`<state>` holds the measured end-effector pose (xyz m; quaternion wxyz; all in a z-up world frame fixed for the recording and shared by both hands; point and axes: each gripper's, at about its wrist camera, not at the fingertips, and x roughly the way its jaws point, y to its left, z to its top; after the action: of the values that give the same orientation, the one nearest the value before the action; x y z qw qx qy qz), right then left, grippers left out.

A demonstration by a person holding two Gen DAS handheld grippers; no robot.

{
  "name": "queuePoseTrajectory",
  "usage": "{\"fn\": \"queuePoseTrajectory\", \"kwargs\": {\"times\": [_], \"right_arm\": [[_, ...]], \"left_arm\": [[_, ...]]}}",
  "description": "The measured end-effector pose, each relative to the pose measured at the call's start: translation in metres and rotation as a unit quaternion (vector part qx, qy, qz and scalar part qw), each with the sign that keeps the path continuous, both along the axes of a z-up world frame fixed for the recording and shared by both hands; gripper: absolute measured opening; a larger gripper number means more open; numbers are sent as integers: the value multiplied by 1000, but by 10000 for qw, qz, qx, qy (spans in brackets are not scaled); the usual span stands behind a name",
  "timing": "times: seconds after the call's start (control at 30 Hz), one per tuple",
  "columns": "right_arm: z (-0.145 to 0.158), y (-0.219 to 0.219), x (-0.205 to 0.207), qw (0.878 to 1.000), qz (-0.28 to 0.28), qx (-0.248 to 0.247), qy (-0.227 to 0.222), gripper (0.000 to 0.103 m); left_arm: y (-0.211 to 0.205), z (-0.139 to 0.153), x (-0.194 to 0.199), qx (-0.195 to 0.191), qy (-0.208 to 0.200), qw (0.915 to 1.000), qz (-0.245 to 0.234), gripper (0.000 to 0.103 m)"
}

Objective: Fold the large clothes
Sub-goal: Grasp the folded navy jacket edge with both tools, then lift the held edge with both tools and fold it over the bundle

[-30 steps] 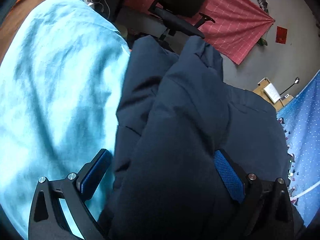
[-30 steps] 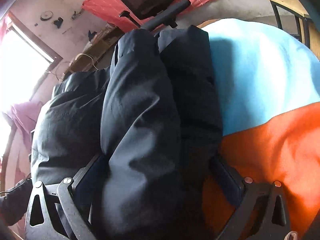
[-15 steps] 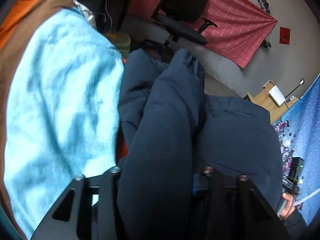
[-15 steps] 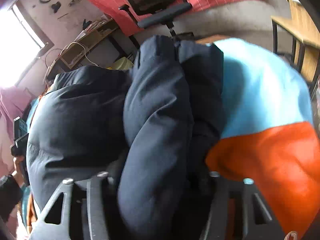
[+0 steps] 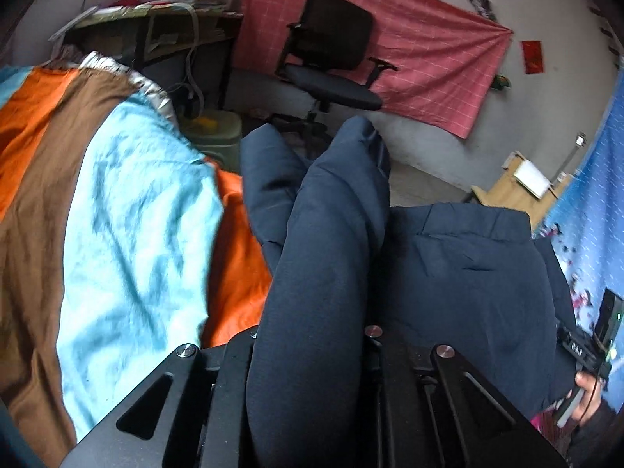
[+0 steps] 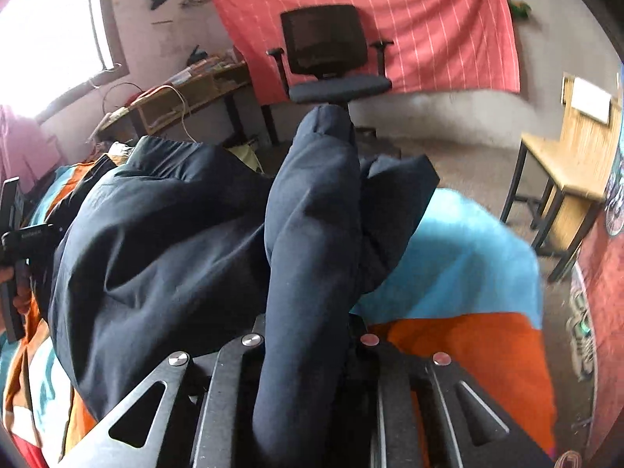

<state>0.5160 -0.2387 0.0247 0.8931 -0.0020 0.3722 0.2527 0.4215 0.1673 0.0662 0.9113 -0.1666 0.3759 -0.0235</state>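
A lived-in bedroom doubling as a study: a bed (image 5: 128, 241) under a striped orange, brown and blue cover, a black office chair (image 6: 331, 58), a red cloth (image 5: 421, 58) pinned to the plaster wall, and a cluttered desk (image 6: 187, 93) by the window

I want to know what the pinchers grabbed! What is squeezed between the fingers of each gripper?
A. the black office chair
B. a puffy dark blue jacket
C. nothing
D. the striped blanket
B: a thick fold of the puffy dark blue jacket bulges up between the closing jaws of the left gripper, and the right gripper pinches another fold of it, above the orange, brown and light blue blanket.
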Motion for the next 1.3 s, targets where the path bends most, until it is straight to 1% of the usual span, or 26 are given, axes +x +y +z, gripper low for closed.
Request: {"fn": "queuePoseTrajectory", "kwargs": {"times": [0.07,0.1,0.13,0.23,0.37,0.57,0.6,0.67,0.77,0.83,0.87,0.93,0.97,1.0,1.03,1.07,1.1,1.17,1.2,1.23,1.27,1.3], "right_arm": [[9,-1,-11,9999,35,-61,-118,15],[14,-2,-14,9998,54,-80,-145,15],[18,-4,-20,9998,74,-87,-148,15],[27,-5,-31,9996,104,-184,-171,15],[40,-4,-56,9992,155,-290,-205,15],[54,-9,-88,9996,228,-58,-153,15],[54,-9,-93,9997,228,-30,-114,15],[50,-7,-102,9996,248,-84,-91,15],[33,-5,-107,9997,200,-120,45,16],[15,-2,-104,9993,114,-278,217,16],[6,-2,-103,9989,63,-376,257,16],[-13,-3,-97,9970,-128,-629,436,21],[-19,-5,-95,9961,-202,-671,533,26],[-24,-8,-92,9954,-280,-675,625,27],[-29,-12,-90,9949,-343,-637,702,30],[-31,-16,-90,9942,-430,-665,724,38],[-33,-19,-90,9929,-566,-757,729,53],[-35,-26,-91,9889,-933,-942,668,74],[-34,-29,-93,9884,-1014,-915,662,75],[-33,-34,-94,9871,-1137,-894,686,78],[-31,-35,-95,9860,-1238,-887,676,84],[-29,-38,-98,9853,-1334,-863,634,87]], "left_arm": [[-5,9,-1,38,-18,10000,-90,12],[-9,12,-8,21,-29,9999,-144,12],[-11,16,-6,10,-20,9999,-165,12],[-17,22,-21,-39,62,9997,-223,12],[-21,28,-45,-51,111,9995,-305,12],[-12,29,-80,-262,194,9990,-311,12],[-11,27,-84,-239,242,9990,-306,12],[-15,23,-92,-68,321,9989,-335,12],[-19,4,-95,123,552,9977,-364,13],[-20,-10,-96,211,601,9974,-332,13],[-22,-15,-96,320,611,9971,-327,15],[-24,-22,-97,484,656,9962,-304,18],[-24,-25,-97,503,708,9958,-290,22],[-22,-29,-95,512,812,9951,-253,24],[-20,-33,-95,492,872,9947,-219,29],[-17,-35,-94,433,930,9946,-159,31],[-14,-38,-95,310,958,9949,-84,33],[-7,-42,-98,153,986,9949,164,44],[-6,-42,-99,139,991,9947,257,46],[-4,-43,-101,150,1001,9942,357,51],[-3,-43,-103,189,992,9939,453,56],[-2,-43,-107,256,948,9935,576,58]]}}
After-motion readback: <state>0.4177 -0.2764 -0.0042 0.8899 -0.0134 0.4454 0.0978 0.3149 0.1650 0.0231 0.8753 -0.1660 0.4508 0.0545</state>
